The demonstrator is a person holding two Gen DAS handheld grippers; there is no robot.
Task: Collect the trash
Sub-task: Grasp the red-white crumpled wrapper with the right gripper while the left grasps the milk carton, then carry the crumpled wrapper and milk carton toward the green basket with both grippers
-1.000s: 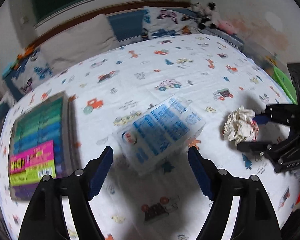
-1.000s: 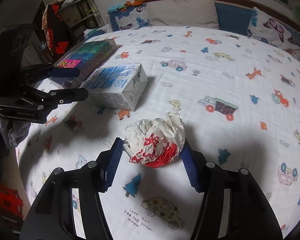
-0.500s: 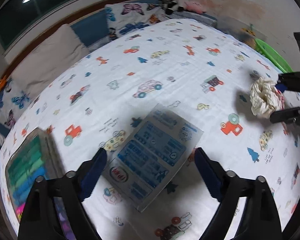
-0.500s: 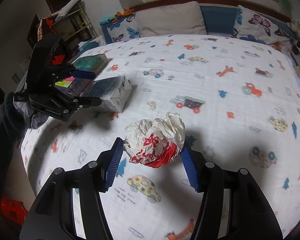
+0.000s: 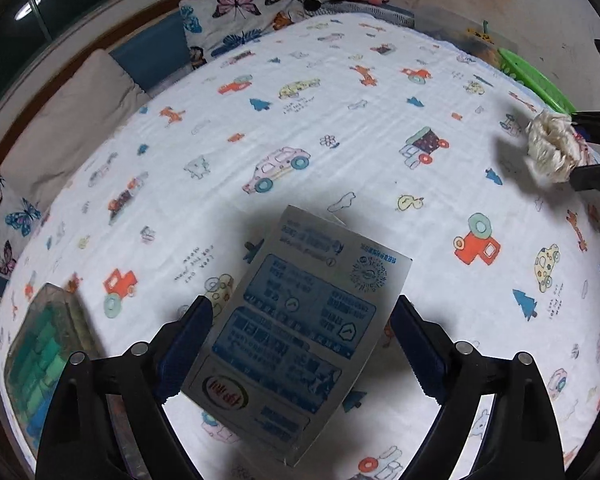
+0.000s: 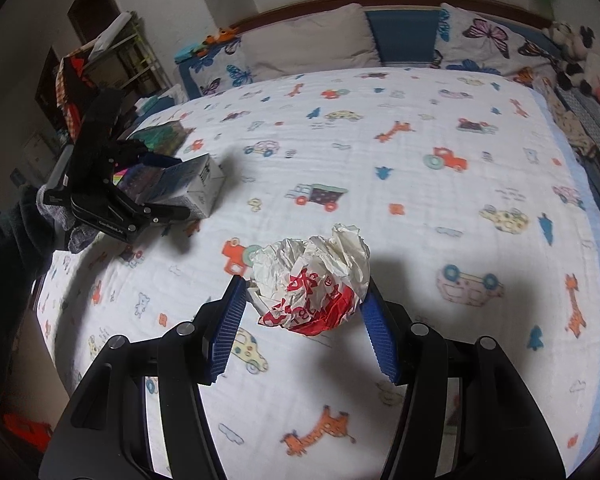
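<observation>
Both grippers are built from matte black plastic, with angular, ribbed arms. On each arm of the left gripper and the right gripper round silver screw heads are set. The fingers are faced with dark blue pads, finely ridged. Small white lettering is printed on the black body of the left gripper. The left hand is covered by a grey knitted glove, and a dark sleeve is worn behind it.

bedsheet | butterfly pillow | marker box | plush toys
</observation>
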